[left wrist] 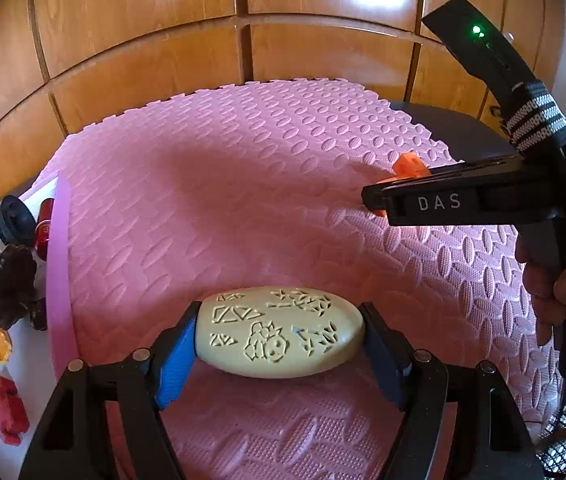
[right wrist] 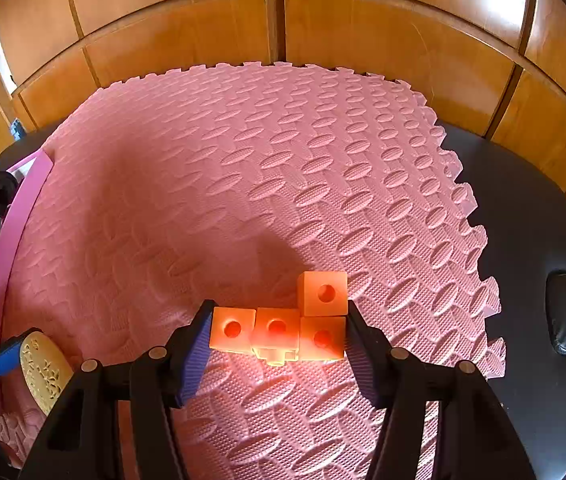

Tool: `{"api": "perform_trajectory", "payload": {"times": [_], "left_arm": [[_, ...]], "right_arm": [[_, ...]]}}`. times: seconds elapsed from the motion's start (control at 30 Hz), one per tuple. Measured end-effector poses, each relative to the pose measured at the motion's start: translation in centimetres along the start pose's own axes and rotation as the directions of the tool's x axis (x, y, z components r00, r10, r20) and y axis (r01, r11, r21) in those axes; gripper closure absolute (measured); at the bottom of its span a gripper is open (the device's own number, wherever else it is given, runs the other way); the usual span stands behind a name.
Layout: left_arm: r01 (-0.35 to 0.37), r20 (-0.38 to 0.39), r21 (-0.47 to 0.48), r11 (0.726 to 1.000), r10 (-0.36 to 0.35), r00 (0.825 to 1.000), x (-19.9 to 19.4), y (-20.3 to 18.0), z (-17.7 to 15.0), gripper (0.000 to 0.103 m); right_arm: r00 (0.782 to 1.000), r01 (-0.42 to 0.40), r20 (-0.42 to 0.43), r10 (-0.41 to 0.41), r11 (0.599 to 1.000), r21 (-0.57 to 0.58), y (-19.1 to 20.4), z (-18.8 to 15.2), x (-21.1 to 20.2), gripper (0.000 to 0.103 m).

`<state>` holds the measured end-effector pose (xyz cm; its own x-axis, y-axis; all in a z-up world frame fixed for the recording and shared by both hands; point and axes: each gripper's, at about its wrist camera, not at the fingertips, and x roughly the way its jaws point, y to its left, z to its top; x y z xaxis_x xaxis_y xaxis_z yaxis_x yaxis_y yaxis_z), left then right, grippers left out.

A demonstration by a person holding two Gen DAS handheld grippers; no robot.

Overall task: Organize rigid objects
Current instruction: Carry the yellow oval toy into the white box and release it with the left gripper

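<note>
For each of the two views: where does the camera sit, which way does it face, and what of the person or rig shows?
Left wrist: on the left gripper, looking down at the pink mat; it clamps a cream oval piece; the right gripper and a hand show.
Right wrist: on the right gripper, facing down; it clamps an orange cube block.
Shared: mat, wooden wall, oval piece, tray.
</note>
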<state>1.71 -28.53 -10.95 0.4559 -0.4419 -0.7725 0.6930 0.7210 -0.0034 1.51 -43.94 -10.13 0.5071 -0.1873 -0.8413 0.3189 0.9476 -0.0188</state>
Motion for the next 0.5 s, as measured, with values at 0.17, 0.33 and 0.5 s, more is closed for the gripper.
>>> {"api": "perform_trajectory", "payload": {"times": [0.17, 0.33, 0.5], "left_arm": [[0.009, -0.007, -0.026, 1.000, -0.010, 1.000, -1.1, 0.2, -0.1, 0.028], [0.026, 0.031, -0.009, 1.000, -0.026, 0.999, -3.1, -0.2, 0.0, 0.028], [0.045, 0.078, -0.017, 0.999, -0.043, 0.996, -5.9, 0.2, 0.3, 0.027]], "right_arm": [[1.000, 0.004, 0.017, -0.004, 1.000, -0.012, 0.2, -0.2, -0.1, 0.042], [1.000, -0.002, 0.016, 0.002, 1.000, -0.007, 0.1, -0.1, -0.1, 0.042], [1.000, -0.001, 0.028, 0.001, 1.000, -0.006, 0.0, -0.2, -0.2, 0.042]]}}
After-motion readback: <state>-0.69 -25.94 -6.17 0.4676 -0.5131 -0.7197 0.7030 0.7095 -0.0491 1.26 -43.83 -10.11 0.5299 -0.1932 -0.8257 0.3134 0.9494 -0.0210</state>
